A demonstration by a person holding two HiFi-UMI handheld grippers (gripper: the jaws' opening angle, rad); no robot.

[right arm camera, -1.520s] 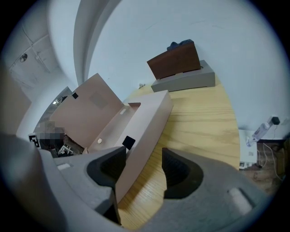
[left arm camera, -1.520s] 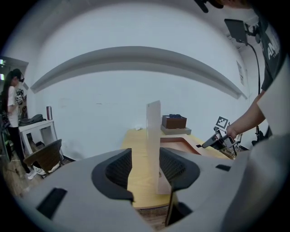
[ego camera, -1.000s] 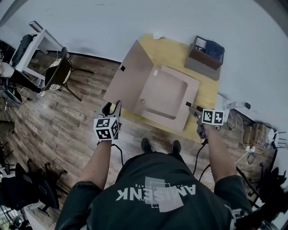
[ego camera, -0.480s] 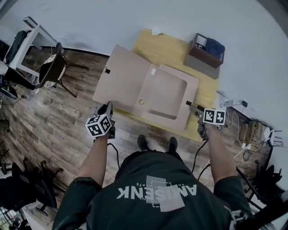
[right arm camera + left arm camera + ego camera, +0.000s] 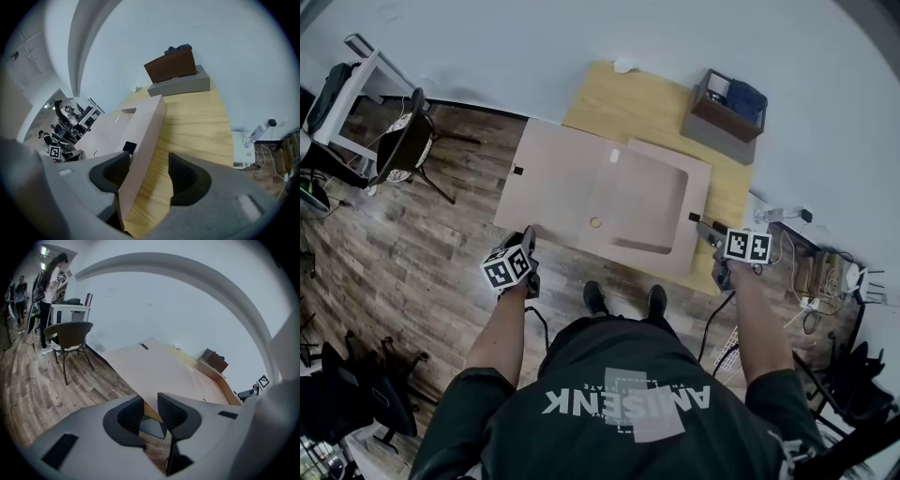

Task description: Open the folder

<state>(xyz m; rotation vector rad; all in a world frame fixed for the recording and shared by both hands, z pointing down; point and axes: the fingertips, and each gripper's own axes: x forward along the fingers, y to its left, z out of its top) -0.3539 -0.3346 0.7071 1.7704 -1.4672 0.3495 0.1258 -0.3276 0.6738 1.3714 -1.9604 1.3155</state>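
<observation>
The tan folder lies open on the wooden table (image 5: 647, 108). Its cover (image 5: 558, 187) lies flat to the left and overhangs the table's edge. Its shallow tray half (image 5: 647, 202) is on the right. My left gripper (image 5: 528, 236) is at the cover's near edge. Its jaws have just been opening, and the cover's edge (image 5: 159, 371) runs into the narrow gap of the left gripper (image 5: 150, 411) without being pinched. My right gripper (image 5: 701, 225) stands open astride the tray's right wall (image 5: 143, 140). In the right gripper view that gripper (image 5: 149, 176) has the wall against only its left pad.
A brown box (image 5: 727, 112) with blue cloth inside stands at the table's back right corner. A wicker chair (image 5: 408, 150) and a white desk (image 5: 356, 84) are on the floor to the left. Cables and a power strip (image 5: 825, 272) lie to the right. People (image 5: 51, 282) stand far off.
The cover has swung from raised to lying flat on the left. My left gripper has dropped down and back toward me with it. The right gripper has stayed put.
</observation>
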